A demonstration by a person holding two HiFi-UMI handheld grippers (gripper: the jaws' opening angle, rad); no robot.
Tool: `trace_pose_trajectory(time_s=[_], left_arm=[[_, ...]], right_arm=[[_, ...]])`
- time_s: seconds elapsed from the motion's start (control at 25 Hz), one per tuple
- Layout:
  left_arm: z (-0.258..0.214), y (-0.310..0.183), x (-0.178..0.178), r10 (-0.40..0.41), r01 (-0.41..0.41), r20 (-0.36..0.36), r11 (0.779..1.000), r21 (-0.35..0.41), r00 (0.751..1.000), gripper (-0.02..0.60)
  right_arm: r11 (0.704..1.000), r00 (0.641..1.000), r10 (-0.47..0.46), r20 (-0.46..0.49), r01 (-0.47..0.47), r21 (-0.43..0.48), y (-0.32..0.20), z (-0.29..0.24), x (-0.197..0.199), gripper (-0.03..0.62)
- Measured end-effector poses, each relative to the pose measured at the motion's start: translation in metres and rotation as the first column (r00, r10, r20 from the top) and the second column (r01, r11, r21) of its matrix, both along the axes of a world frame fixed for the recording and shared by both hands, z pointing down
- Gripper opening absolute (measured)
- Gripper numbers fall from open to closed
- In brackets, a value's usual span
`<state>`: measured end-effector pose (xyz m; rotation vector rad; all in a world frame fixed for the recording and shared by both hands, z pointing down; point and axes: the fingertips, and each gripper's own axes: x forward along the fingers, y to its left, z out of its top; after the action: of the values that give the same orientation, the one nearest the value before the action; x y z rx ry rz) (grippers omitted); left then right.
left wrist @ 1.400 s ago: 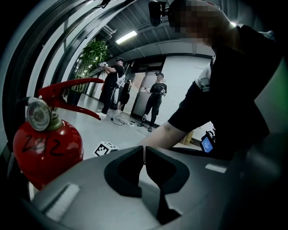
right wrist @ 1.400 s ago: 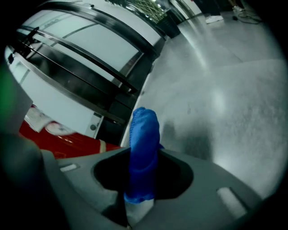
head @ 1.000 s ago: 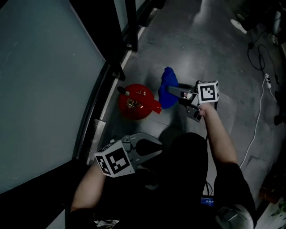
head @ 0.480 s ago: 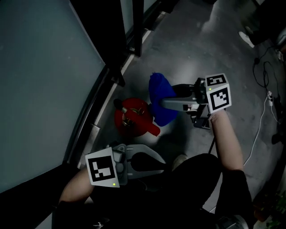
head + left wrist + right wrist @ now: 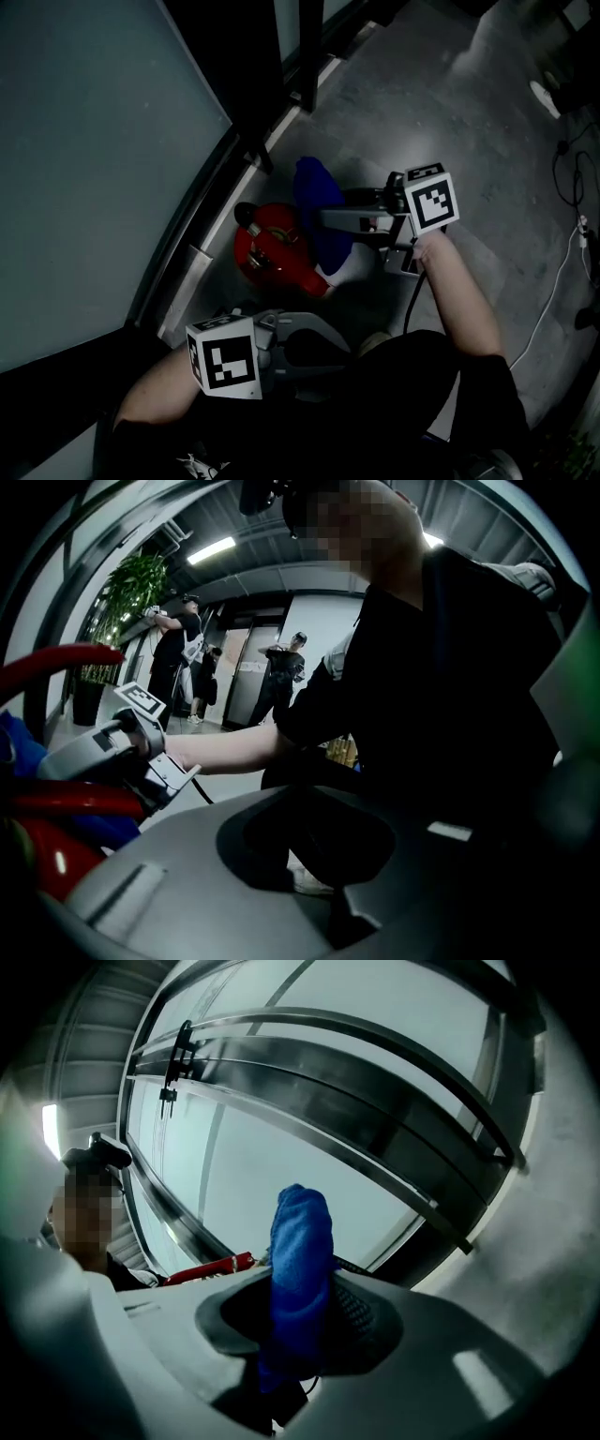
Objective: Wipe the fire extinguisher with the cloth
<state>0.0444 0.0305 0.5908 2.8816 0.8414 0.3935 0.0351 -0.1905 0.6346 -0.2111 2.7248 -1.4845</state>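
**Blue cloth held at the red extinguisher by the glass wall**

The fire extinguisher stands on the grey floor, right at the foot of the glass wall. It is seen from almost straight above, so its red top and valve head face up. The person stands over it on the side away from the glass, a gripper in each hand.

The right gripper reaches in from the extinguisher's right, its jaws clamped on the blue cloth. The cloth is bunched into a thick roll that sticks out past the jaw tips and also hangs below them. From overhead it overlaps the extinguisher's right edge; whether it actually presses on the metal I cannot tell. In the right gripper view the extinguisher's red handle shows just to the left of the cloth, with the glass wall behind.

The left gripper sits on the person's side of the extinguisher, apart from it and pointing to the right. Its jaws are closed together with nothing between them. Its own view catches the extinguisher's red parts at the far left edge, and the right forearm stretching towards them.

A pale cable trails on the floor well to the right of the extinguisher. In the left gripper view other people stand further off, near a potted plant.
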Motion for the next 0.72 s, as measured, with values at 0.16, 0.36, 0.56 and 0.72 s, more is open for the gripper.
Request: trace_pose_trajectory(time_s=[0.16, 0.36, 0.56, 0.72], left_arm=[[0.004, 0.0, 0.003, -0.008, 0.008, 0.007, 1.0, -0.029, 1.0, 0.028], [0.018, 0.011, 0.004, 0.058, -0.058, 0.052, 0.998, -0.003, 0.997, 0.029], [0.018, 0.016, 0.0, 0.072, -0.07, 0.056, 0.997, -0.024, 0.996, 0.032], [0.013, 0.007, 0.002, 0.023, -0.021, 0.026, 0.998, -0.065, 0.999, 0.032]], right_arm=[[0.998, 0.998, 0.063, -0.016, -0.063, 0.0, -0.004, 0.007, 0.004, 0.133], [0.989, 0.985, 0.143, -0.099, -0.139, 0.043, -0.012, 0.043, 0.009, 0.133], [0.981, 0.982, 0.188, 0.005, -0.188, -0.036, -0.012, 0.07, 0.008, 0.133], [0.977, 0.974, 0.197, -0.113, -0.204, -0.06, -0.011, 0.107, 0.009, 0.133]])
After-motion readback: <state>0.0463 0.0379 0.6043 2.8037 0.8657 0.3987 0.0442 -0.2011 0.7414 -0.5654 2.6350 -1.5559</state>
